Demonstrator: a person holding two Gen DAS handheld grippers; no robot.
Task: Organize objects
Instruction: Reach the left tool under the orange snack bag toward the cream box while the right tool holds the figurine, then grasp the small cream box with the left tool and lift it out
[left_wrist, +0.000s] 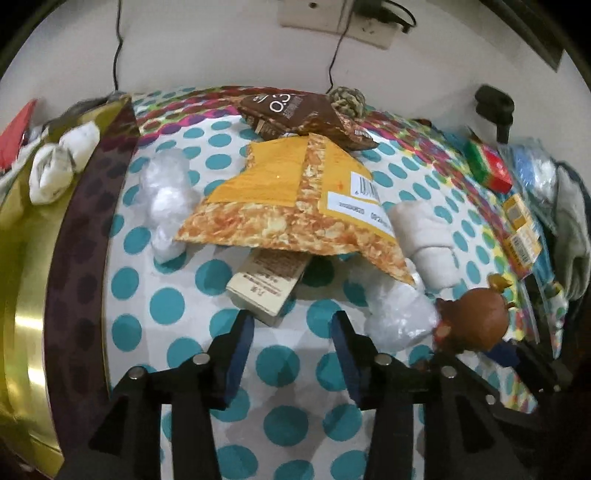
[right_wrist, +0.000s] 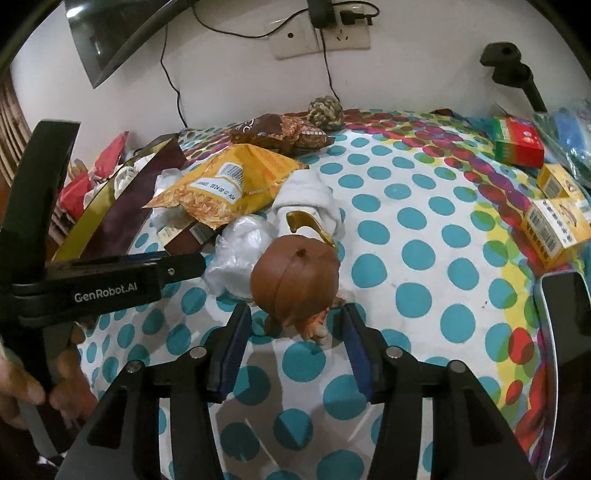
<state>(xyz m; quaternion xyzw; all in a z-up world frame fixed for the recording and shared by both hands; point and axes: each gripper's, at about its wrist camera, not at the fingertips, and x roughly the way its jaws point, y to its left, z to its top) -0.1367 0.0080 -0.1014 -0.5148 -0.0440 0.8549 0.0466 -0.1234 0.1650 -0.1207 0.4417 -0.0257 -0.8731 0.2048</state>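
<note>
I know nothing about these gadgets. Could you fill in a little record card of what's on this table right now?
Surface: polka-dot tablecloth
Centre pile: yellow snack bag lying over a small carton
Behind it: brown snack bag, rope ball
Near the right gripper: brown-haired figurine, between open jaws
Left gripper: open, holding nothing
Right edge: red-green box
</note>
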